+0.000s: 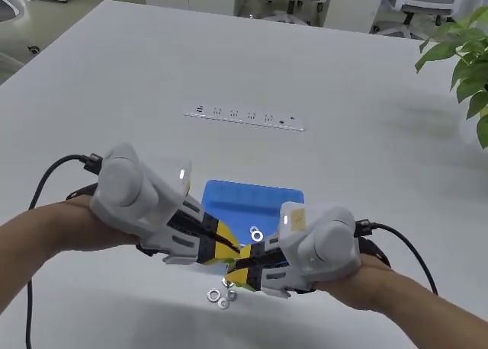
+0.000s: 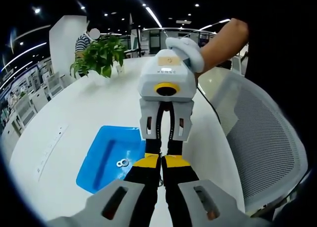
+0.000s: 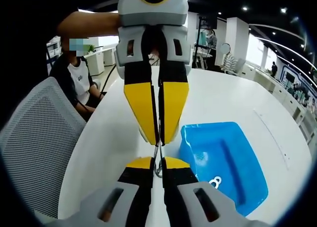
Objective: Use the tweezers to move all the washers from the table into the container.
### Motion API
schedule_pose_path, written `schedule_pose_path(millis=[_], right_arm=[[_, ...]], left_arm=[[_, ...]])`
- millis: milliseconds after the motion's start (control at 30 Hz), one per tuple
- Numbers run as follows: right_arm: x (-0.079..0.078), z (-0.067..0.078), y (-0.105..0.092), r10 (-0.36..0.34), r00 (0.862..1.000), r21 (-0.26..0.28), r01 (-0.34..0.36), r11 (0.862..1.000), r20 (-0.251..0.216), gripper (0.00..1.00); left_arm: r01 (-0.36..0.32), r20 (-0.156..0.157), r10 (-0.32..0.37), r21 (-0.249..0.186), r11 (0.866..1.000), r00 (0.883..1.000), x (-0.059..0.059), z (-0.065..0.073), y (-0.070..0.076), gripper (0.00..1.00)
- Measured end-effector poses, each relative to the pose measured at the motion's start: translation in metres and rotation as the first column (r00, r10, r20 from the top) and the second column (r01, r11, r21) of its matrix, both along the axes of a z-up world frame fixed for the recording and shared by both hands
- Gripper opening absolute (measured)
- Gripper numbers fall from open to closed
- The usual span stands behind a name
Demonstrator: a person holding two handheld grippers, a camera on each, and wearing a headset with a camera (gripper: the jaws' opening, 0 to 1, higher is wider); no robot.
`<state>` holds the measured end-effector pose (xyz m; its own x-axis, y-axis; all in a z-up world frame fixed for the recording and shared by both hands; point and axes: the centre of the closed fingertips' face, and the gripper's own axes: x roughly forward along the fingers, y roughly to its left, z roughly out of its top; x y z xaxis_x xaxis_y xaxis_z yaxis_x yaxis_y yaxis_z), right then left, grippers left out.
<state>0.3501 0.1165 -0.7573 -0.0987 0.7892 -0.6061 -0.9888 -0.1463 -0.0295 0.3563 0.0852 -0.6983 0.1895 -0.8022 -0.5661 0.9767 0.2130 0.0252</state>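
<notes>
Plainly, left gripper (image 1: 221, 250) and right gripper (image 1: 240, 275) meet tip to tip, each pressed together on the tweezers (image 3: 157, 160); loose washers (image 1: 219, 296) lie just person-side of the right one, blue container (image 1: 244, 200) beyond.

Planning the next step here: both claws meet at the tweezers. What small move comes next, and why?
Probably open the left claw so the right claw alone holds the tweezers. Both are shut on them tip to tip, and washers lie on the table by the blue container.
</notes>
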Motion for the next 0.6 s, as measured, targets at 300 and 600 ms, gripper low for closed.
schedule_pose_path(millis=[300,600], right_arm=[[0.0000,0.0004,0.0006,-0.001,1.000,0.002,0.000,1.000,0.002,0.07],[0.0009,0.0038,-0.0010,-0.003,1.000,0.010,0.003,1.000,0.003,0.07]], left_arm=[[-0.016,-0.006,0.016,0.002,1.000,1.000,-0.0029,0.0032,-0.0011,0.06],[-0.028,-0.001,0.028,-0.001,1.000,1.000,-0.0048,0.0066,-0.0024,0.10]])
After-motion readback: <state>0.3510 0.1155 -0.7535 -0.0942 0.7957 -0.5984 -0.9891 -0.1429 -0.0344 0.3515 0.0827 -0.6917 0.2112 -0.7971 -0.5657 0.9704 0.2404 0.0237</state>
